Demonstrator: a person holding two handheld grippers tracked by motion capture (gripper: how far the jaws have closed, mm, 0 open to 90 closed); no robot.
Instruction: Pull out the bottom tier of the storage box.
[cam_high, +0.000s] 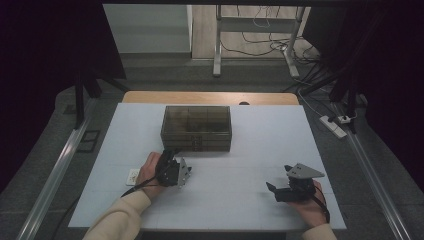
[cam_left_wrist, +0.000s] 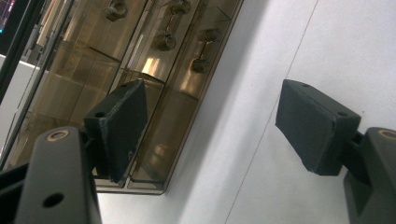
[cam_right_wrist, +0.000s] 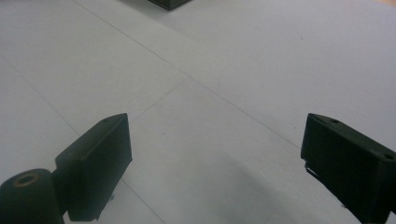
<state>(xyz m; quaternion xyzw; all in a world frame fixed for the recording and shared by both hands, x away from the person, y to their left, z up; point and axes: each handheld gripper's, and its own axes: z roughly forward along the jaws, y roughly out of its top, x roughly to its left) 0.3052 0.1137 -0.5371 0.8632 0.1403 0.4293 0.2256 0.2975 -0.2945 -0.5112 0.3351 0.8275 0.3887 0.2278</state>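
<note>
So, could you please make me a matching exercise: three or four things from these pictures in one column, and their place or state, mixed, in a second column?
Things:
1. clear brown box
2. left tongs
3. right tongs
4. white table

Places or states:
A. open, over bare table at the near right, far from the box
B. carries everything, with thin lines across its top
C. stands toward the far side of the table, divided into compartments with small metal parts inside
D. open, just in front of the box, nothing between them

Pairs: 1-C, 2-D, 3-A, 4-B
</note>
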